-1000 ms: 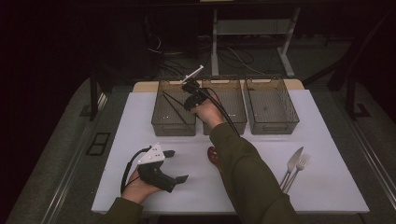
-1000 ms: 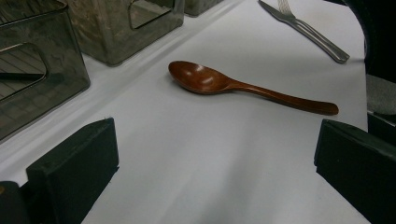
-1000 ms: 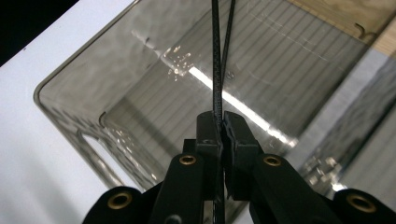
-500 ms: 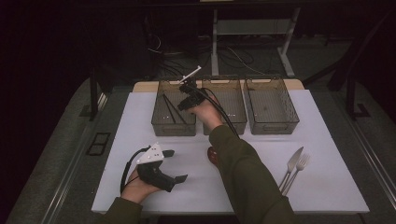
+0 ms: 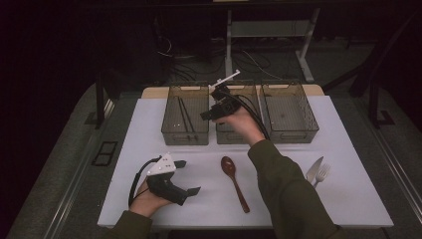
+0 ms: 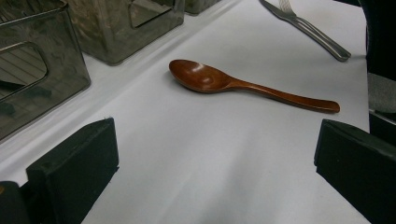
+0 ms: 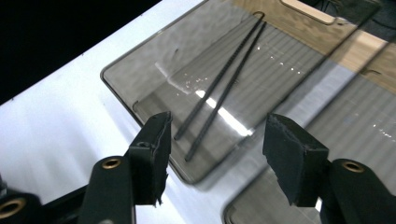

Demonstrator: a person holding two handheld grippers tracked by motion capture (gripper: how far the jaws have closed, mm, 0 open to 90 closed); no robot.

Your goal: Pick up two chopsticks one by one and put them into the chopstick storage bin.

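Chopsticks (image 7: 219,88) lie binned at eleven o'clock, right gripper (image 7: 217,154) just released and empty; spoon (image 5: 235,181) (plus knife (image 5: 313,170) and fork (image 5: 323,174)) unsorted, left gripper (image 6: 210,158) spread, holding nothing.

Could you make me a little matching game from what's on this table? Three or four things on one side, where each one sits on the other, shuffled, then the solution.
Things:
1. chopsticks
2. wooden spoon
3. fork
4. right gripper

Places:
A. on the white table cover, in the middle near the front
B. inside the left bin
C. raised above the bins, jaws apart with nothing between them
D. on the right of the table, beside the knife

Pairs: 1-B, 2-A, 3-D, 4-C
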